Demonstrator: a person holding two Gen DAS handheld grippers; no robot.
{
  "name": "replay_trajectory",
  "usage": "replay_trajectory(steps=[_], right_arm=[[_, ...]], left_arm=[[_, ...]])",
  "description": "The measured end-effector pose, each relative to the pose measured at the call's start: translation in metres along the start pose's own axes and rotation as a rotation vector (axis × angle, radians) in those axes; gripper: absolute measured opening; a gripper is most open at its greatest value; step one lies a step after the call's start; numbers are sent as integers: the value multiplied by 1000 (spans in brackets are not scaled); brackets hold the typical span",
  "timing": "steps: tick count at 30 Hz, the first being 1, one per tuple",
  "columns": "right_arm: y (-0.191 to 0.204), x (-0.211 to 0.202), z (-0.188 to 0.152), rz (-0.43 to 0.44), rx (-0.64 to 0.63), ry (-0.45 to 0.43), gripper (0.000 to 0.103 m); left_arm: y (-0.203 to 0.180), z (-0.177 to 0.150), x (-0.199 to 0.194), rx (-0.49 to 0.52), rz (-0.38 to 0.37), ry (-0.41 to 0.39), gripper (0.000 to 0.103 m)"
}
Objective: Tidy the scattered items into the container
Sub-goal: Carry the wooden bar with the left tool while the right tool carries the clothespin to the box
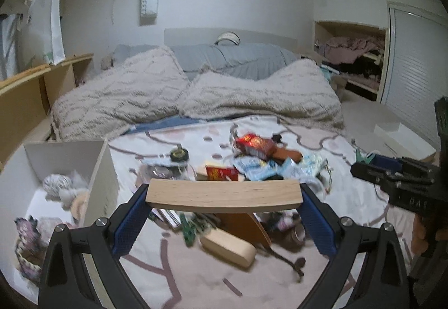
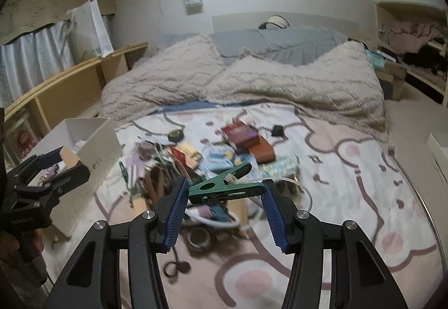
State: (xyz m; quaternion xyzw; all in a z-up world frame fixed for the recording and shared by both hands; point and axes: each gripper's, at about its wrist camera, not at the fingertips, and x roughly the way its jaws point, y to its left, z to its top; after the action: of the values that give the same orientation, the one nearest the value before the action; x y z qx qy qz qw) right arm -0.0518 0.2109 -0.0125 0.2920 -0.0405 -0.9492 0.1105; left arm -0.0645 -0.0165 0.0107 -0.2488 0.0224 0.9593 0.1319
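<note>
My left gripper (image 1: pixel 224 197) is shut on a pale wooden block (image 1: pixel 224 194), held crosswise between its blue pads above the bed. My right gripper (image 2: pixel 225 191) is shut on a green clothes peg (image 2: pixel 224 183), gripped end to end. Below both lies a heap of scattered items (image 1: pixel 252 157): a red box (image 2: pixel 238 134), blue-white packets (image 1: pixel 257 169), a tape measure (image 1: pixel 179 153), a second wooden block (image 1: pixel 228 248), a tape roll (image 2: pixel 198 237). The white open box (image 1: pixel 100 169) sits at the left with soft things inside; it shows in the right wrist view as the white box (image 2: pixel 95 141).
The items lie on a pink-patterned blanket (image 2: pixel 350 183). Fluffy beige pillows (image 1: pixel 134 90) fill the far half of the bed. Wooden shelving (image 1: pixel 28 96) runs along the left, an open closet (image 1: pixel 355 60) stands at the far right. The other gripper (image 1: pixel 403 180) shows at the right edge.
</note>
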Motion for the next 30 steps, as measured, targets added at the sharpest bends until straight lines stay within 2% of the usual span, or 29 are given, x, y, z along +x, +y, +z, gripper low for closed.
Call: replay_trajectory(steps=[5, 9, 16, 25, 30], right_arm=[[16, -3, 15, 35, -10, -33, 54], [25, -3, 26, 71, 6, -50, 54], [50, 1, 38, 123, 0, -47, 54], [100, 18, 51, 207, -39, -22, 54], [134, 32, 54, 257, -73, -3, 54]], left_arm=[[19, 22, -12, -52, 27, -49, 100], [38, 27, -21, -84, 68, -60, 100], [82, 19, -33, -164, 122, -68, 100], [134, 8, -48, -255, 183, -92, 100], [158, -1, -56, -276, 267, -96, 100]])
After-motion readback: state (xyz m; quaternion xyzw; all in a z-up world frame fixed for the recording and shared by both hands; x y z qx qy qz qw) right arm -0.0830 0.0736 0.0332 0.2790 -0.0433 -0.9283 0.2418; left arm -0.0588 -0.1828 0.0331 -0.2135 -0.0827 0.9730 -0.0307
